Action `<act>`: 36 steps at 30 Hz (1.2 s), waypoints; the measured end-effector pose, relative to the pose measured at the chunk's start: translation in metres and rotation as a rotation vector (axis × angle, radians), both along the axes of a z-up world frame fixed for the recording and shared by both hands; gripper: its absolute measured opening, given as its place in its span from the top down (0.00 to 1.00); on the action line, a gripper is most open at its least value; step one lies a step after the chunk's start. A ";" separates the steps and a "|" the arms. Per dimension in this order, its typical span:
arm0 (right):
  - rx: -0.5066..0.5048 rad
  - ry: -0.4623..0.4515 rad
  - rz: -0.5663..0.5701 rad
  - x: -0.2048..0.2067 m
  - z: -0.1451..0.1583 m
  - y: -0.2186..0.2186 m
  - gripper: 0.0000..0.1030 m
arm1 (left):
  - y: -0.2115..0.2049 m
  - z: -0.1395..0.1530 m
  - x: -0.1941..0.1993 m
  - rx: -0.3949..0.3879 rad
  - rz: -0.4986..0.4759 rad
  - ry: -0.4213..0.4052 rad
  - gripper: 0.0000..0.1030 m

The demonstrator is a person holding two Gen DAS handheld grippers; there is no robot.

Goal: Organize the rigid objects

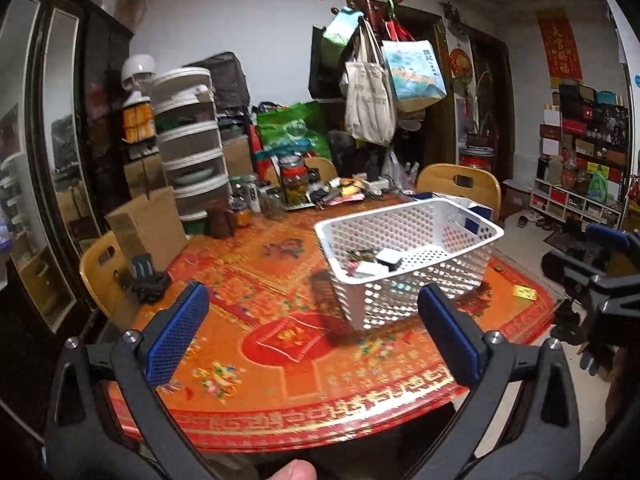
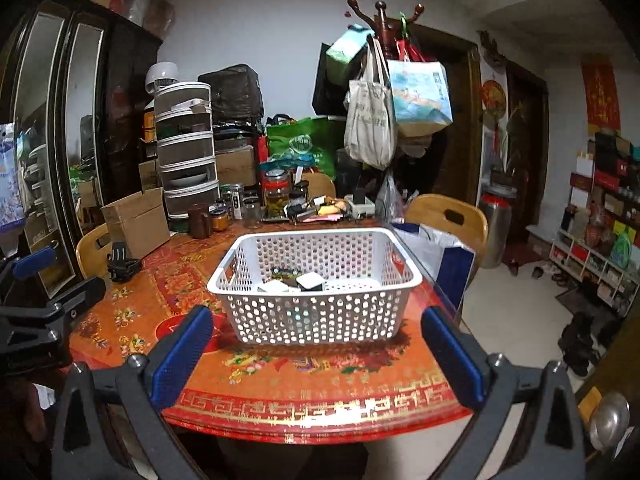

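Both my grippers, left (image 1: 312,336) and right (image 2: 316,356), stand wide open and empty short of the basket (image 2: 316,312), which sits near the table (image 2: 320,400) edge, so a careless reach risks shoving it off.

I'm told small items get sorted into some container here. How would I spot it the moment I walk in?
Look for the round table with the red and gold patterned cover, in the middle of the room. Near its front right part stands a white plastic basket, rectangular, with a few small items already inside. Its walls, punched all over with round holes, set it apart from the jars and cardboard box behind.
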State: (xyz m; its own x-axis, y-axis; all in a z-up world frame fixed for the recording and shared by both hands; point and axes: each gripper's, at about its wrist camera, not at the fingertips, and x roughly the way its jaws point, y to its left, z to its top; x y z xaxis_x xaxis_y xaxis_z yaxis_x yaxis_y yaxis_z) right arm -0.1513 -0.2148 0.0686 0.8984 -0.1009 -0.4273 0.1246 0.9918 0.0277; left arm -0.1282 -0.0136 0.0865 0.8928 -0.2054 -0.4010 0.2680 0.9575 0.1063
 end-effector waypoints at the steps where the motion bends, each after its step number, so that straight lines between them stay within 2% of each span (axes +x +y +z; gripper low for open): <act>1: 0.001 0.012 0.006 0.002 -0.002 0.000 0.00 | -0.003 -0.003 0.002 0.003 -0.015 0.018 0.00; 6: -0.010 0.081 0.021 0.022 -0.019 -0.002 0.00 | -0.032 -0.030 0.024 0.071 -0.043 0.109 0.00; 11: 0.003 0.100 0.018 0.028 -0.028 -0.008 0.00 | -0.035 -0.042 0.040 0.058 -0.043 0.159 0.00; 25: -0.008 0.113 0.009 0.031 -0.031 -0.013 0.00 | -0.020 -0.033 0.052 -0.008 0.015 0.159 0.00; 36: -0.001 0.112 0.005 0.030 -0.033 -0.016 0.00 | -0.020 -0.035 0.052 -0.001 0.012 0.158 0.00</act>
State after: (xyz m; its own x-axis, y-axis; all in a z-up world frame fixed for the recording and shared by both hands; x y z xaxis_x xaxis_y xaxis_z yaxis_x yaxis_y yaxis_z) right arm -0.1211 -0.2308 0.0360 0.8457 -0.0973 -0.5246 0.1223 0.9924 0.0131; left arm -0.0763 -0.0338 0.0513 0.8210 -0.1952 -0.5365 0.2695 0.9610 0.0628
